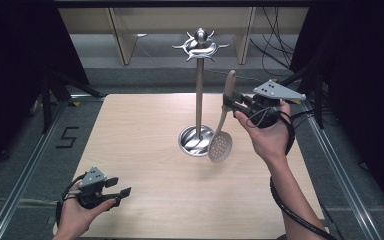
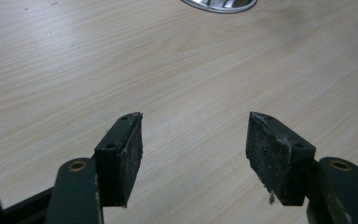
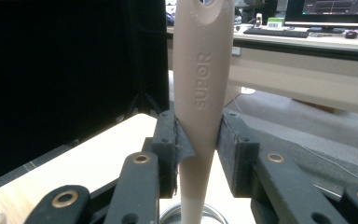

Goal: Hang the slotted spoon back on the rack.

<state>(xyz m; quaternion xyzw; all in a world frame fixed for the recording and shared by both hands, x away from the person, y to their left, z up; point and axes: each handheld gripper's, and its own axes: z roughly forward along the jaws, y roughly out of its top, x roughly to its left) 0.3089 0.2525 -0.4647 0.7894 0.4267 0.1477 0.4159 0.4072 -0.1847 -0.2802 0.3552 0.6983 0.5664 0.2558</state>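
A beige slotted spoon (image 1: 221, 139) hangs upright above the table, perforated bowl down, just right of the metal rack's round base (image 1: 196, 141). My right gripper (image 1: 228, 102) is shut on its handle (image 3: 200, 93), which bears the word SUPOR and has a hanging hole at its top. The rack's pole (image 1: 199, 95) rises to a crown of hooks (image 1: 200, 46), left of the spoon's handle top. My left gripper (image 1: 121, 189) rests low at the table's front left, open, with bare wood between its pads (image 2: 121, 154). The rack base's edge (image 2: 219, 4) lies far ahead of it.
The wooden table (image 1: 145, 150) has a dark frame and black curtains on both sides. Cables (image 1: 275, 45) lie on the floor behind it. A desk with a monitor and keyboard (image 3: 275, 32) stands beyond the table.
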